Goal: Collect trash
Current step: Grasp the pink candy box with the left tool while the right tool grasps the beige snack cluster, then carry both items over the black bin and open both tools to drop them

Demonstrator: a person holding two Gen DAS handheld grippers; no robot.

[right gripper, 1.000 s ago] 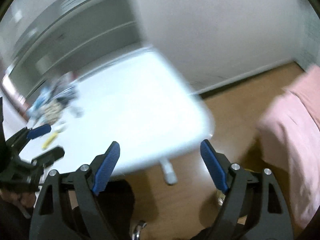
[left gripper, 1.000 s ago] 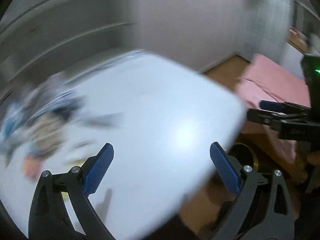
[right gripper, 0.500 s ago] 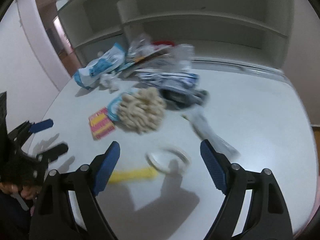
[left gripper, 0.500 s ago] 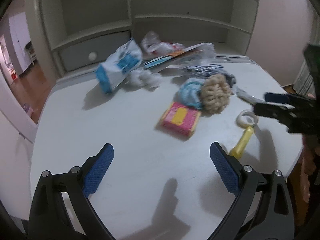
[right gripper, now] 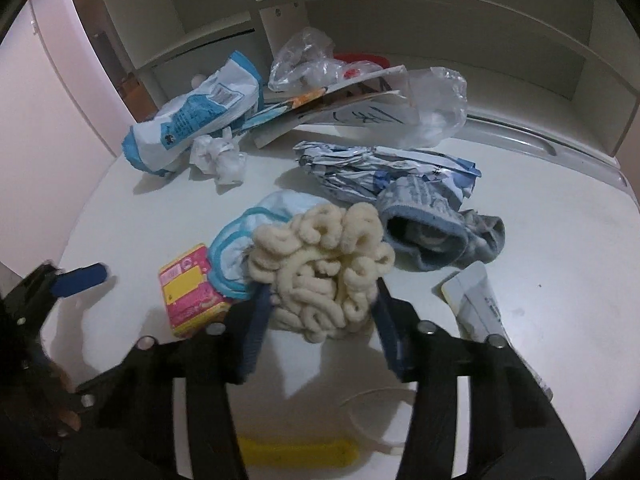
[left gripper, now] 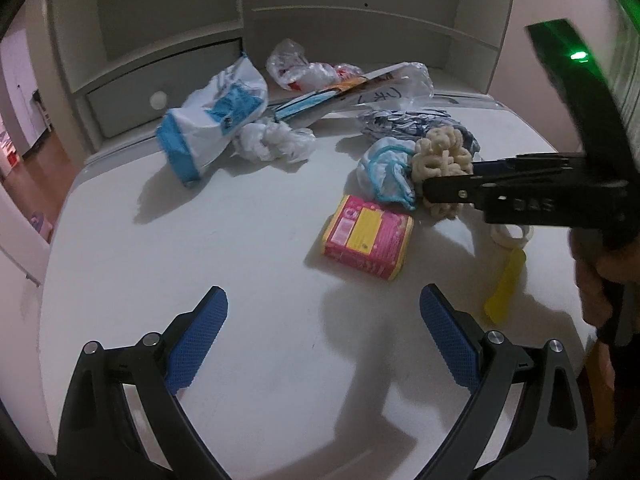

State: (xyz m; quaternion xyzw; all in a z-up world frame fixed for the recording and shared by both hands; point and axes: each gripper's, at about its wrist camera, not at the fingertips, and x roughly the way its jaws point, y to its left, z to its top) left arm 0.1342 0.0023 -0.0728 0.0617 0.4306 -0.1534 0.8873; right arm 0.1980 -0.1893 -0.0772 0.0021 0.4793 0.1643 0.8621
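From the left wrist camera, the left claw (left gripper: 323, 330) hangs over bare white desk (left gripper: 240, 360), its blue pads spread wide with nothing between them. Ahead of it lies a pink and yellow packet (left gripper: 369, 238). Beyond that sits a cream loopy fabric bundle (left gripper: 440, 160), touching a white cloth with blue trim (left gripper: 386, 170) on its left. The right claw (left gripper: 448, 184) reaches in from the right edge, level with the bundle and partly covering it. Further back are a blue and white bag (left gripper: 212, 120), crumpled white plastic (left gripper: 274, 140), a clear plastic bag (left gripper: 304, 68) and a flat printed sheet (left gripper: 352, 92), all against the foot of a white shelf unit (left gripper: 360, 8). A yellow-handled item (left gripper: 505, 286) with a pale ring lies under the right claw's arm.

From the right wrist camera, the right claw (right gripper: 318, 296) straddles the fabric bundle (right gripper: 320, 264); its jaws are closing, narrowed about the bundle's lower half, and blur hides whether the pads already press on it. The pink packet (right gripper: 188, 292) lies just left, the trimmed cloth (right gripper: 248, 232) behind it. A grey-blue sock (right gripper: 432, 232) touches the bundle's right side, with a crumpled blue and white wrapper (right gripper: 380, 172) behind. A white tube (right gripper: 476, 300) lies to the right. The left claw (right gripper: 78, 280) shows at the left edge.
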